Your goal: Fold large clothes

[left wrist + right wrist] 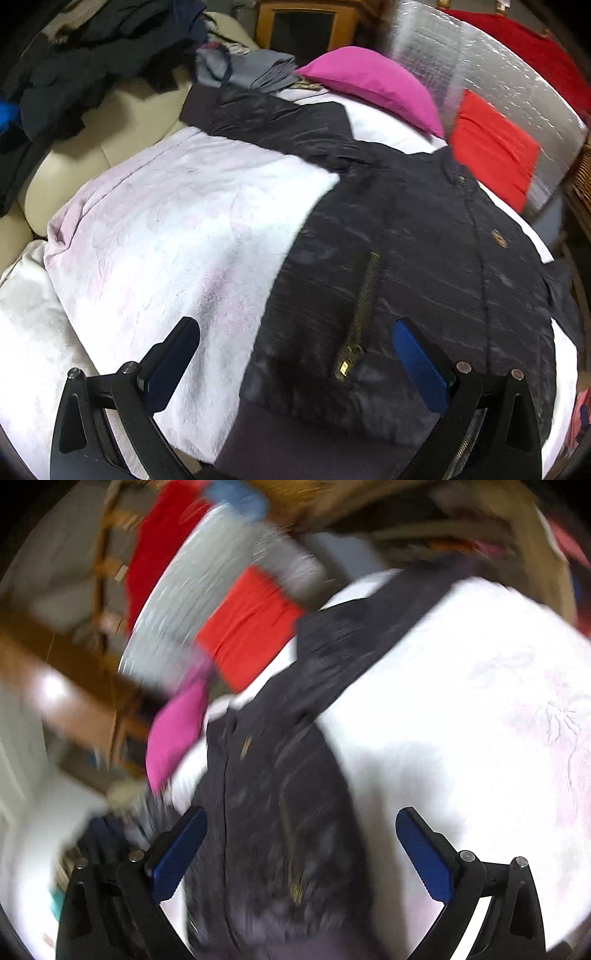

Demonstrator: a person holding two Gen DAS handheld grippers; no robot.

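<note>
Black jacket (406,236) lies flat on bed (166,221), unfolded; left gripper (295,365) & right gripper (301,853) fingers wide open, empty. Next: grab a sleeve.

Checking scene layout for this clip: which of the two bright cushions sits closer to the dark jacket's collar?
The red cushion: it lies right by the collar of the jacket. The pink cushion lies further back, beside the grey folded cloth.

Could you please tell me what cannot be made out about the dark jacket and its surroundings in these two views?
- Right wrist view: motion blur smears the dark jacket; its zip and buttons are unreadable.
- Left wrist view: the jacket's hem is cut off by the bottom edge, between the open left gripper.
- The pink cushion hides whatever lies behind it.
</note>
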